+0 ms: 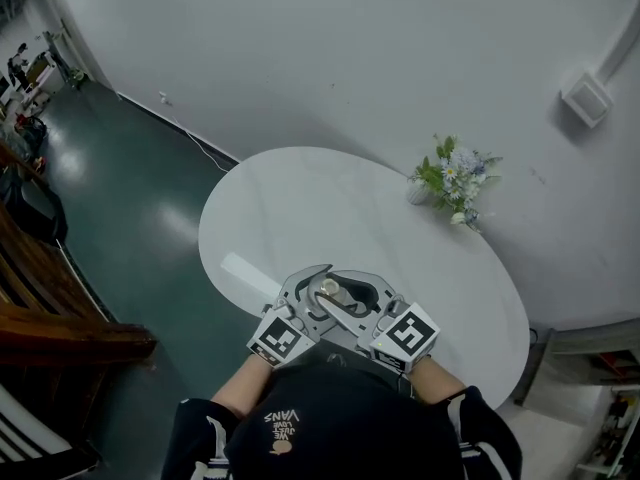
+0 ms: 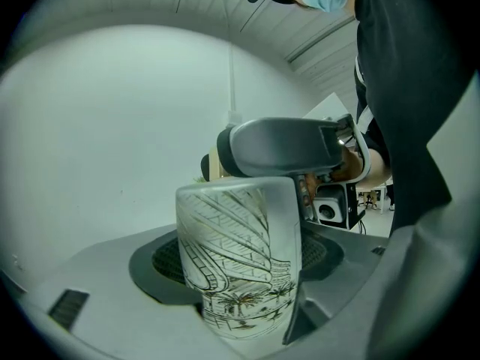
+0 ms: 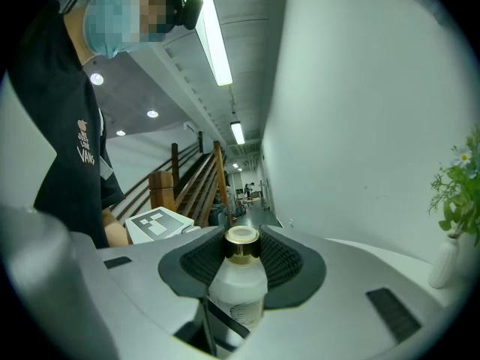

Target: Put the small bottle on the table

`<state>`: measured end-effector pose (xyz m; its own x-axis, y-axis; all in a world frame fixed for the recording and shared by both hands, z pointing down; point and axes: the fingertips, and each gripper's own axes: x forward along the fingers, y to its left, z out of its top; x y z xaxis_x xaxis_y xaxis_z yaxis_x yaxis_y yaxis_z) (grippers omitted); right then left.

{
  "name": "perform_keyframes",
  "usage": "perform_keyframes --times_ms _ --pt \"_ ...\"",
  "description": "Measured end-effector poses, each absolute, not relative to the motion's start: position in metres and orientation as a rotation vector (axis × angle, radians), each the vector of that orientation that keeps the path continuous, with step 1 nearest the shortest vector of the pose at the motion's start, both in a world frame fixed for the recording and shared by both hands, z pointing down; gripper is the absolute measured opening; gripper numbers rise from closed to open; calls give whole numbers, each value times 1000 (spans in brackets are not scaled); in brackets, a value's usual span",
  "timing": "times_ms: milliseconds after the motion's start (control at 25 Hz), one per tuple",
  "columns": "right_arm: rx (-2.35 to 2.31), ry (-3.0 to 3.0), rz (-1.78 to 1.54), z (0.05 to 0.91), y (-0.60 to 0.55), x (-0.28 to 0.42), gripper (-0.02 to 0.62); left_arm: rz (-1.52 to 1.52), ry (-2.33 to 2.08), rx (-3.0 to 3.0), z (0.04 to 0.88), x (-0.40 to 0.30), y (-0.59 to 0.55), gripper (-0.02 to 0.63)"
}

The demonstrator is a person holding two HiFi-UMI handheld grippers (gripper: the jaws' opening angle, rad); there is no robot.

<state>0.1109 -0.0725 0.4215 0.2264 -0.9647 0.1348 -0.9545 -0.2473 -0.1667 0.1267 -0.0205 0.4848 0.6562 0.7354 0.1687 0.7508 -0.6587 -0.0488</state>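
The small bottle (image 3: pixel 238 287), translucent white with a gold-collared cap, stands upright, gripped between grey jaws at lower centre, over the round white table's (image 1: pixel 300 208) near edge.

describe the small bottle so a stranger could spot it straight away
At the near side of the round white table, the person's right tool grips the small bottle. Its pale translucent body and shiny gold cap set it apart from the line-drawn cup in the left tool.

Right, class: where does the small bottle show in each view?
Head view: small bottle low centre, by the table's near edge.
Left gripper view: cannot tell; a cup fills the left claw.
Right gripper view: bottom centre, in the right claw.
Shared landmark: flowers, head and right gripper views.
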Motion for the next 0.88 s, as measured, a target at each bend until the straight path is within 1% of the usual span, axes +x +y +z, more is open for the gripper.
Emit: perform_keyframes --times_ms 480,880 --pt "-2544 1689 -396 444 -112 195 155 -231 -1381 -2735 500 199 -63 379" --pt "-2681 1411 -455 491 -105 283 155 -339 -1275 -2828 530 232 -117 379"
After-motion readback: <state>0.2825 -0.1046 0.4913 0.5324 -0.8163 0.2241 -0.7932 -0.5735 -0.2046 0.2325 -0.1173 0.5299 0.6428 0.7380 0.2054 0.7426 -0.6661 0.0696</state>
